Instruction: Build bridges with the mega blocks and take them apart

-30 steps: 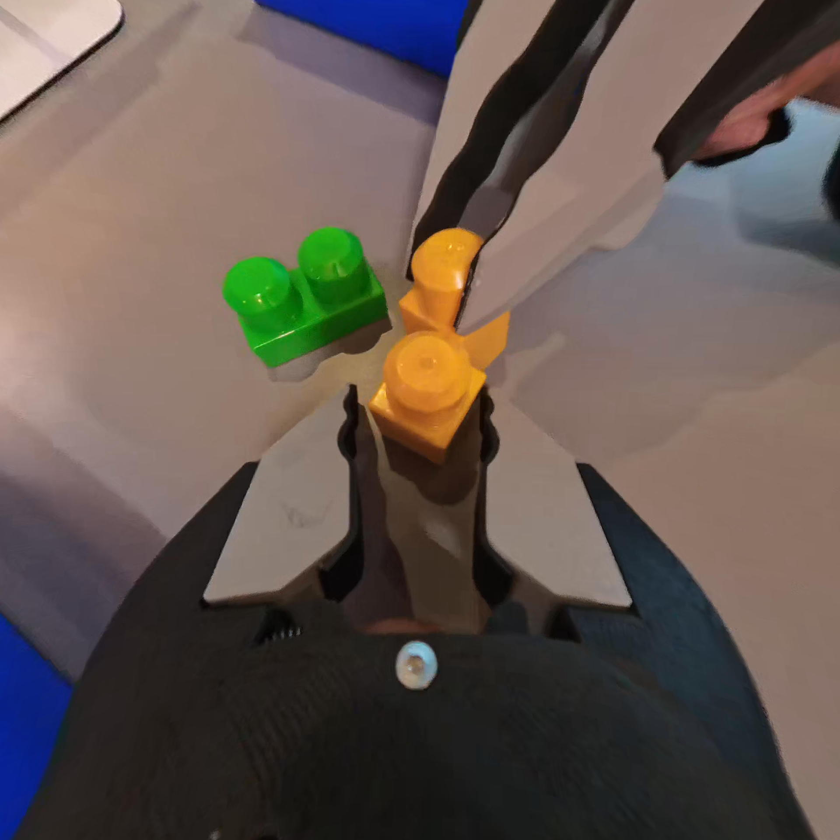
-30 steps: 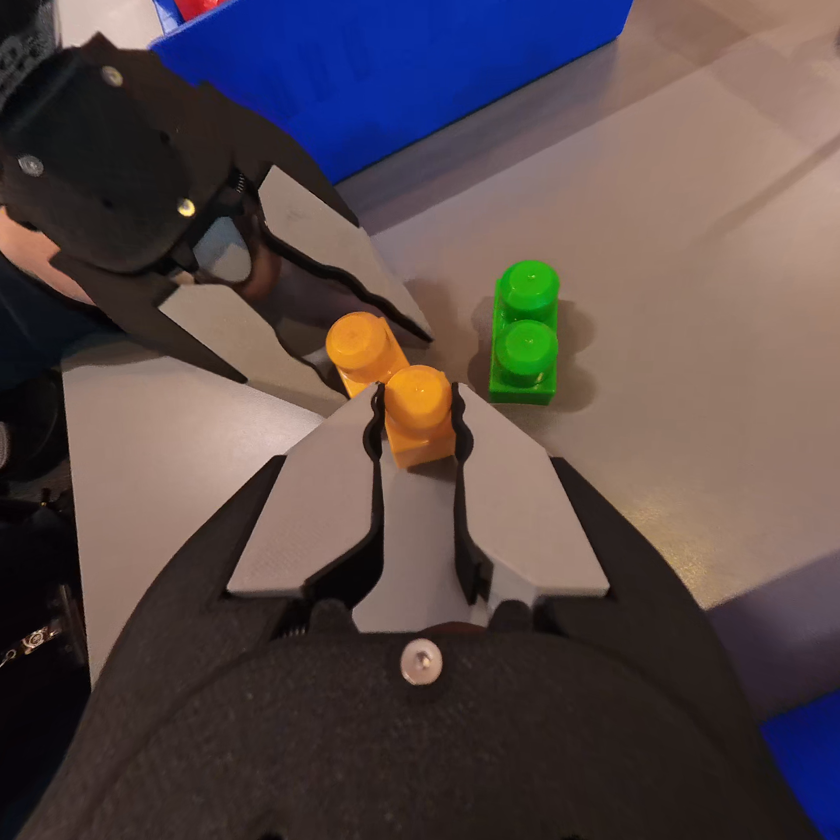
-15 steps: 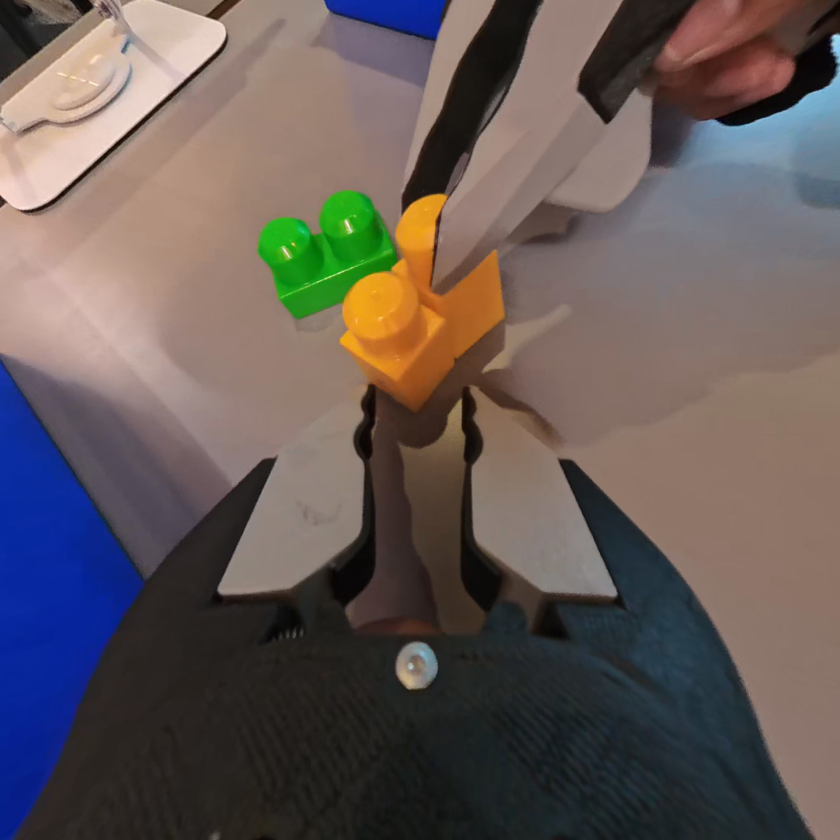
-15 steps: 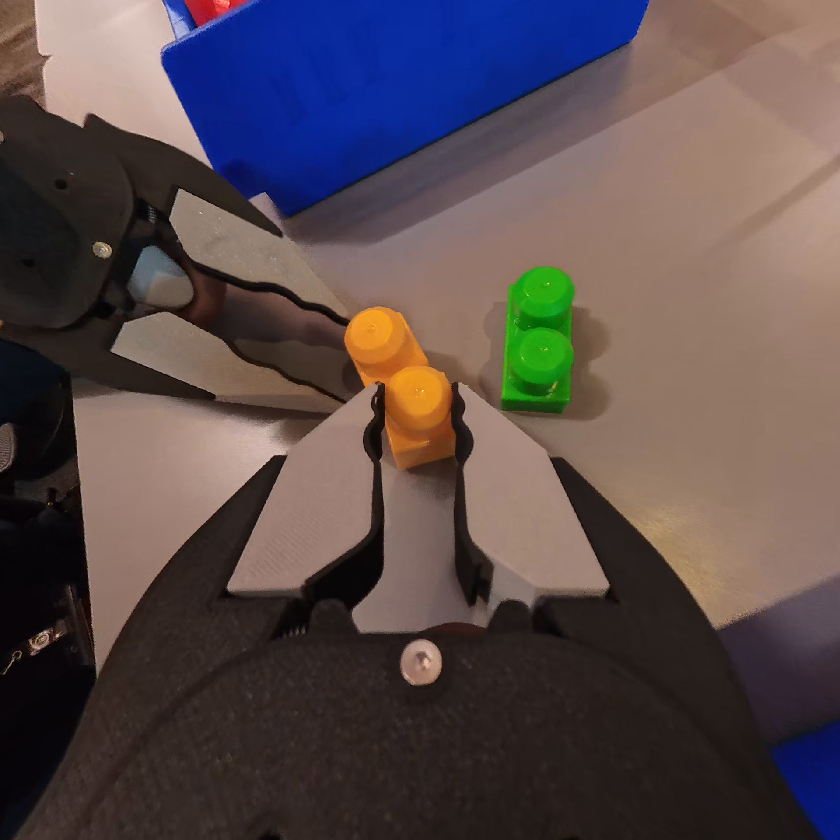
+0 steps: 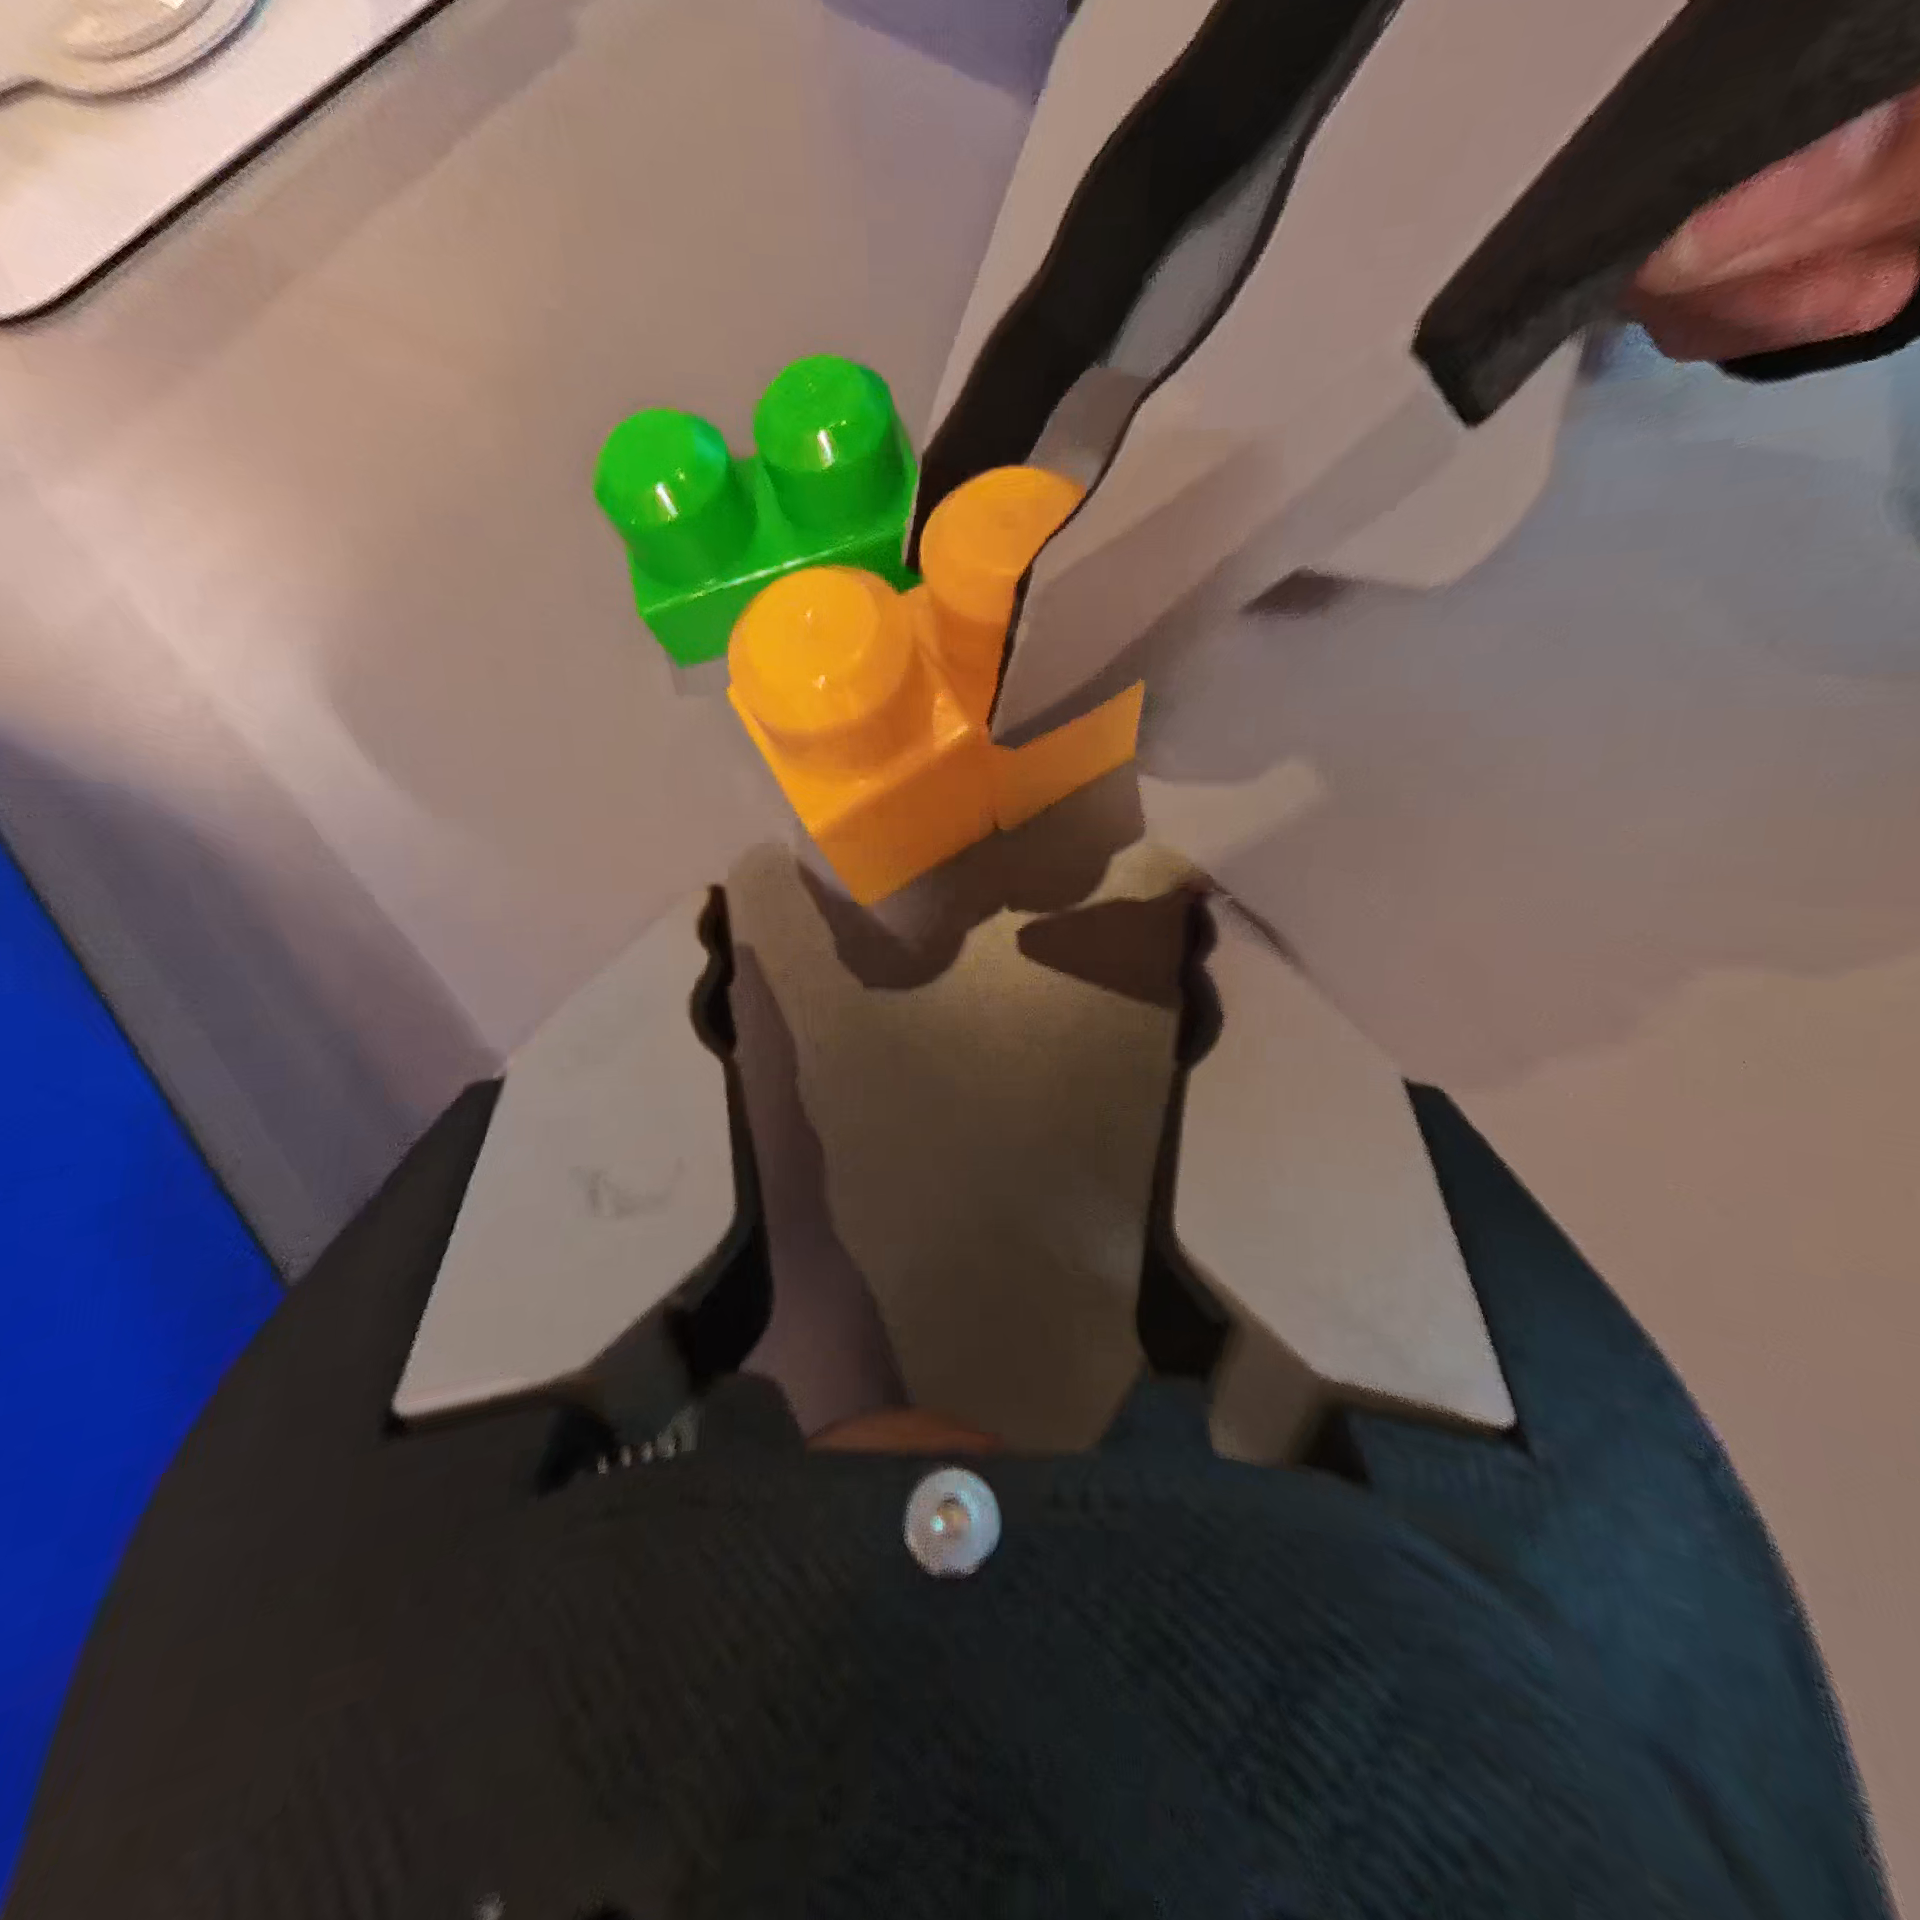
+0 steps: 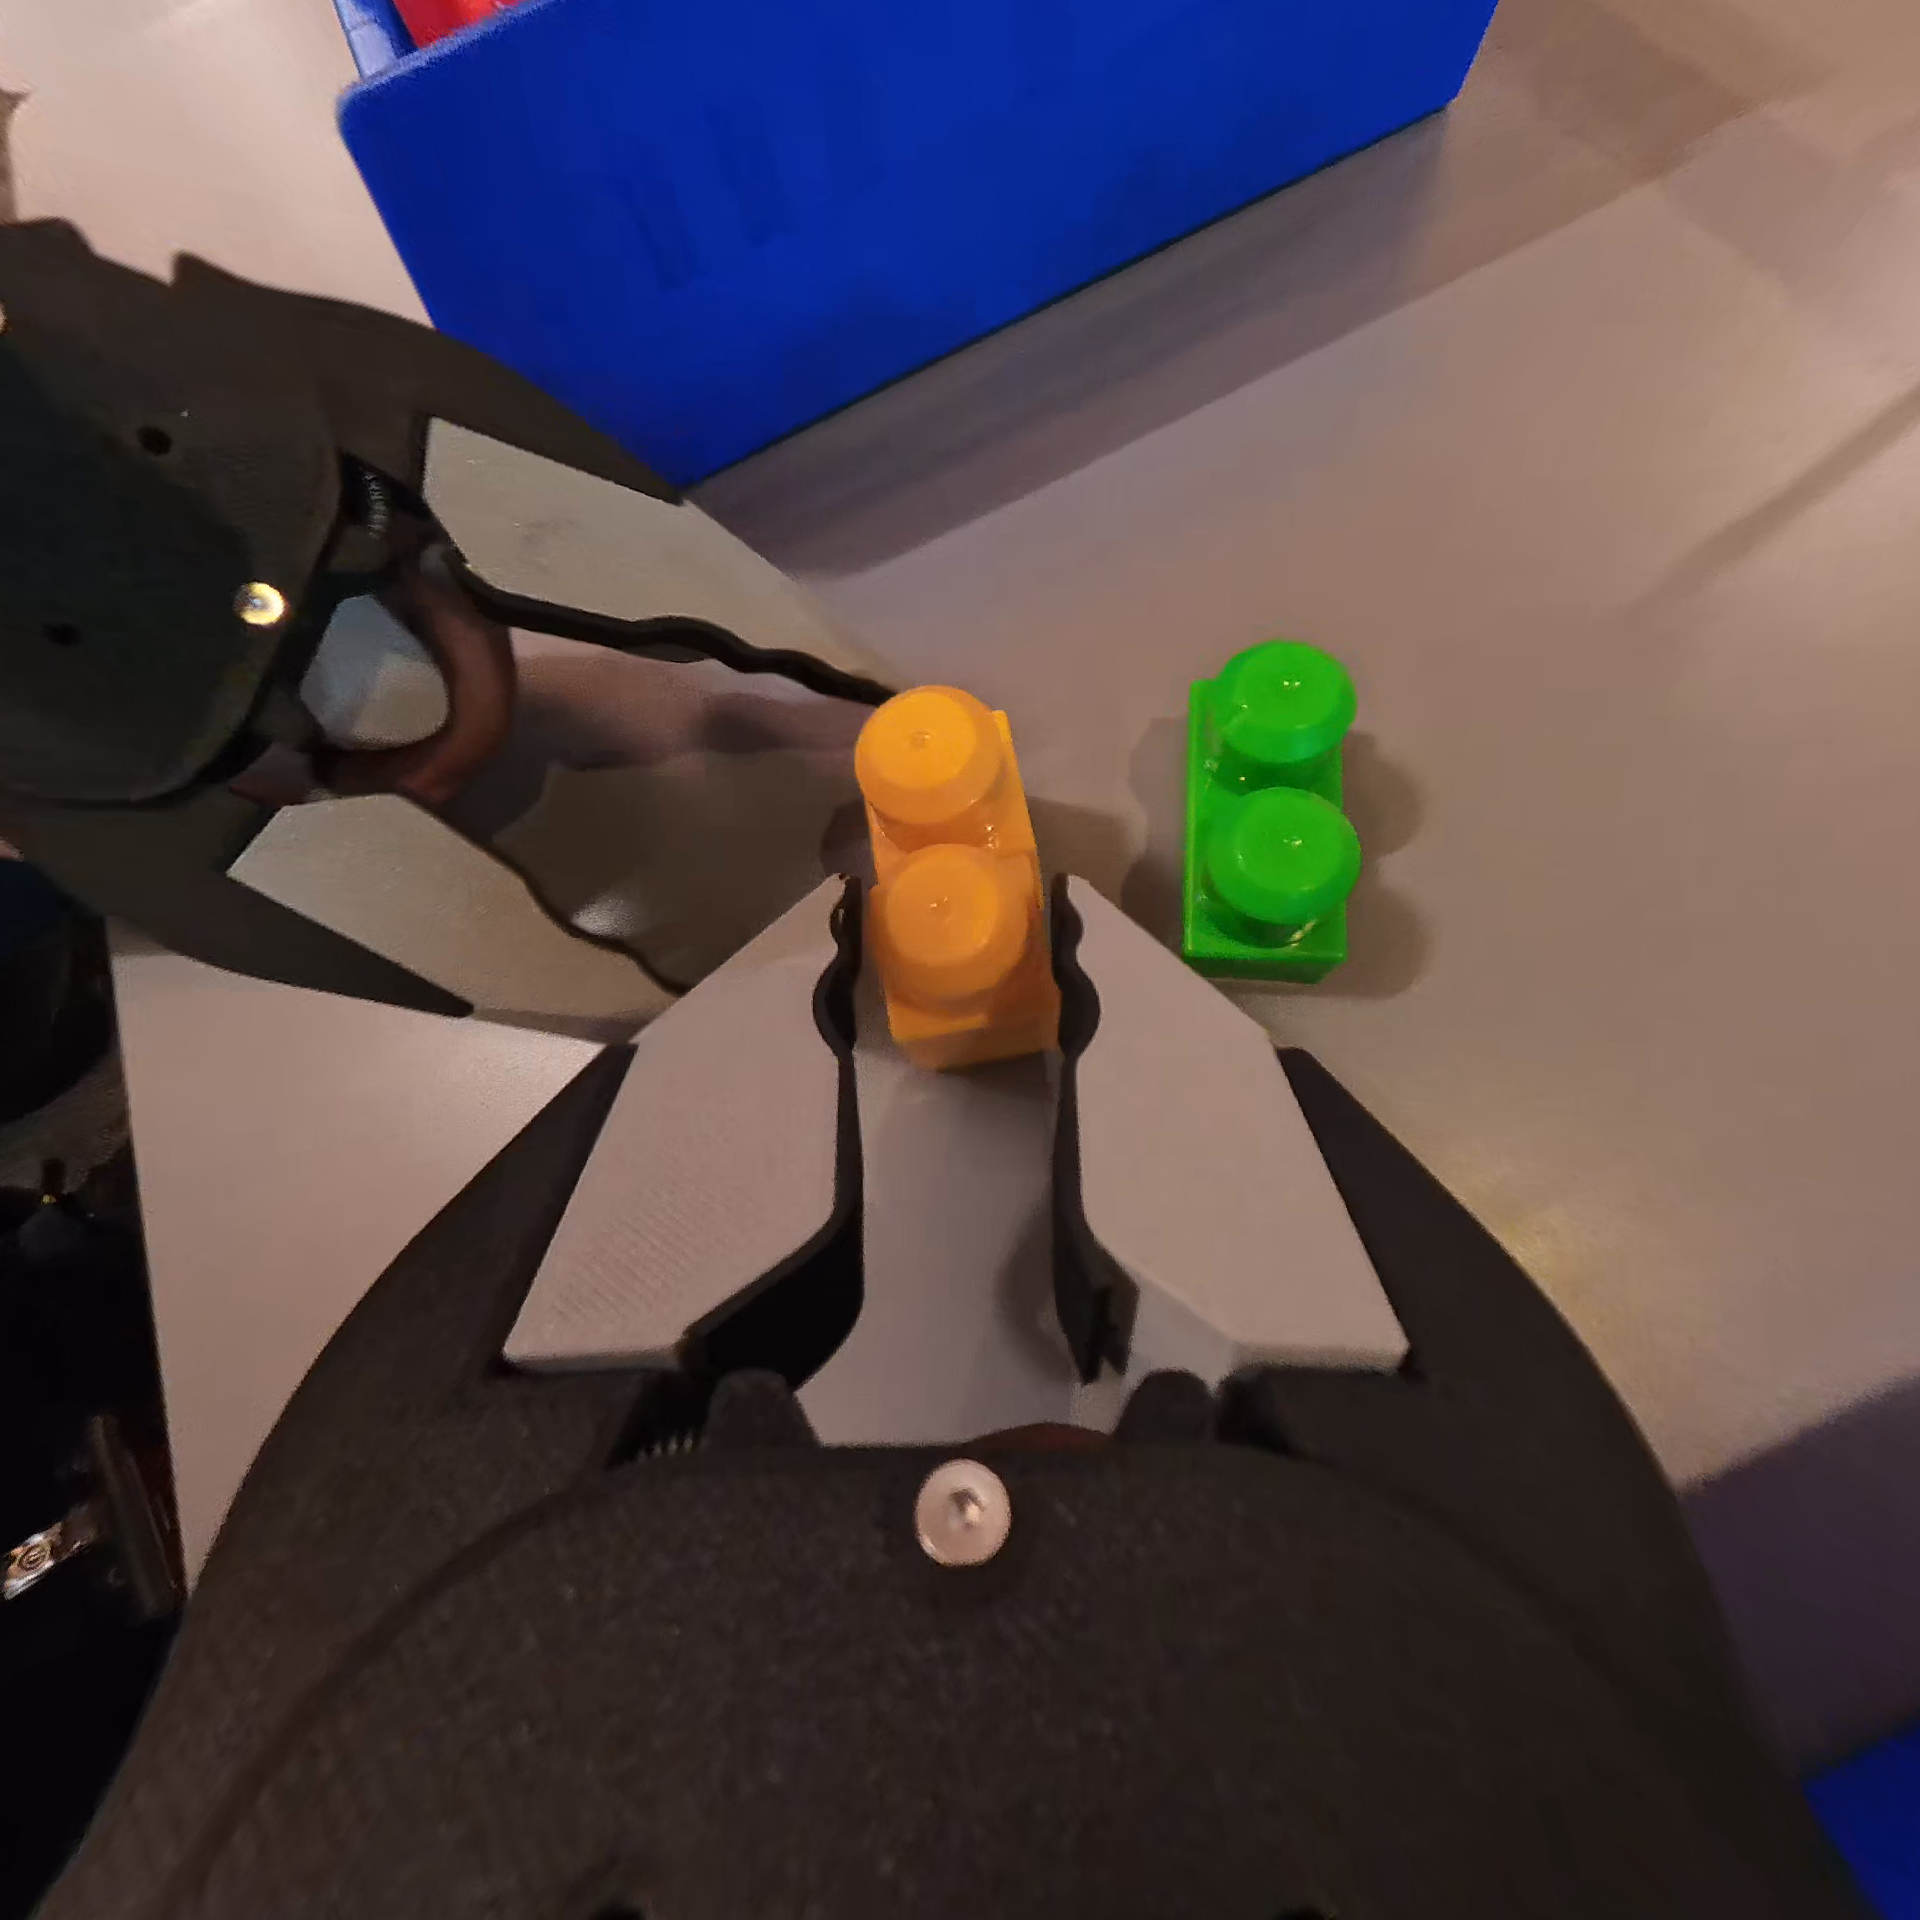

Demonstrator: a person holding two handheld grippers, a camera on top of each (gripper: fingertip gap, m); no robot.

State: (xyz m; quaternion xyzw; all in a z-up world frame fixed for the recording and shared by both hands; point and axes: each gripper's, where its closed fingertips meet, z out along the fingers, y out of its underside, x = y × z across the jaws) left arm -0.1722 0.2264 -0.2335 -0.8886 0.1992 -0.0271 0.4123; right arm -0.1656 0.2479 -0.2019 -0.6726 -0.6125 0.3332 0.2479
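An orange two-stud block (image 6: pixel 961 894) lies on the grey table (image 6: pixel 1558 623), with a green two-stud block (image 6: pixel 1273 821) just to its right. My right gripper (image 6: pixel 956 925) straddles the orange block's near stud. Its jaws are slightly parted, and a thin gap shows beside the left pad (image 6: pixel 836 956). My left gripper (image 5: pixel 956 925) is wide open and empty, just short of the orange block (image 5: pixel 883 727). The green block (image 5: pixel 748 520) lies behind the orange one. In the right wrist view, the left gripper (image 6: pixel 779 842) comes in from the left, its upper fingertip by the far stud.
A blue bin (image 6: pixel 935 208) stands at the back of the table, with something red (image 6: pixel 457 16) inside. More blue shows at the left edge (image 5: pixel 83 1143) and at the lower right (image 6: pixel 1870 1818). A white flat tray (image 5: pixel 156 135) lies far left. A hand (image 5: pixel 1787 229) holds the right gripper. The tips of one gripper are about 4 cm away from the tips of the other.
My left gripper opened wide. My right gripper's jaws widened off the orange stud they were squeezing. The orange block turned more in line with the right gripper.
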